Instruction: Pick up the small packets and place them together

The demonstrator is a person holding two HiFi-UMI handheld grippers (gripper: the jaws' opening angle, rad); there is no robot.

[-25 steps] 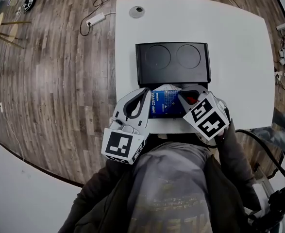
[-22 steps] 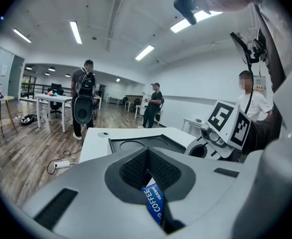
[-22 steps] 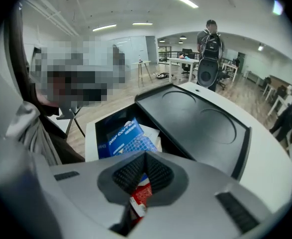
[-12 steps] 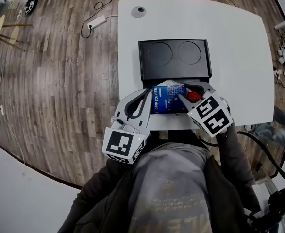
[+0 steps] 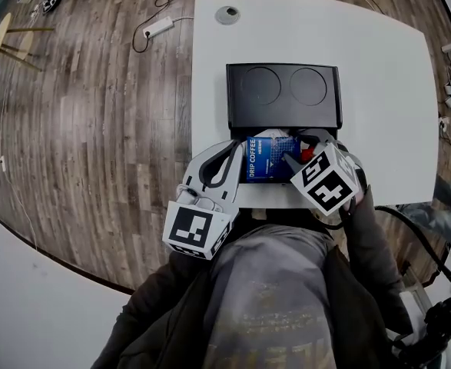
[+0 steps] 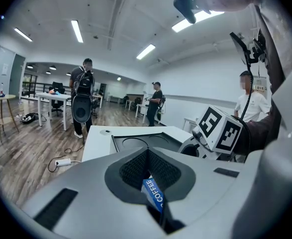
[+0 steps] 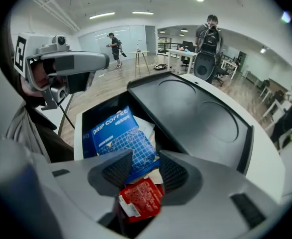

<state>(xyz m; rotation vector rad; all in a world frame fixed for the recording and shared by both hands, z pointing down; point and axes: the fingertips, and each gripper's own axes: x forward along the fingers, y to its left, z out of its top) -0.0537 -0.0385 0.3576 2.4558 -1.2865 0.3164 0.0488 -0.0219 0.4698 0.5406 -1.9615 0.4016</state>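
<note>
A blue drip-coffee packet (image 5: 270,158) lies in the open front compartment of a black box (image 5: 283,94) on the white table. My left gripper (image 5: 239,151) is shut on that packet's left edge, and the blue edge (image 6: 154,195) shows pinched between its pads (image 6: 136,169). My right gripper (image 5: 302,146) points steeply down at the compartment's right side. Its jaws have just been opening. A small red packet (image 7: 141,199) sits loose in the gap between them, with the pads (image 7: 117,171) standing apart from it. White packets (image 7: 146,126) lie under the blue packet (image 7: 118,136).
The box's lid (image 7: 195,108) has two round recesses. The white table (image 5: 379,91) has a cable grommet (image 5: 227,14) at the far side. A power strip (image 5: 157,28) lies on the wooden floor. A person with a backpack (image 6: 82,101) stands beyond the table.
The right gripper's jaws have parted around the red packet, and the gripper has tilted slightly. The left gripper and the blue packet have stayed put.
</note>
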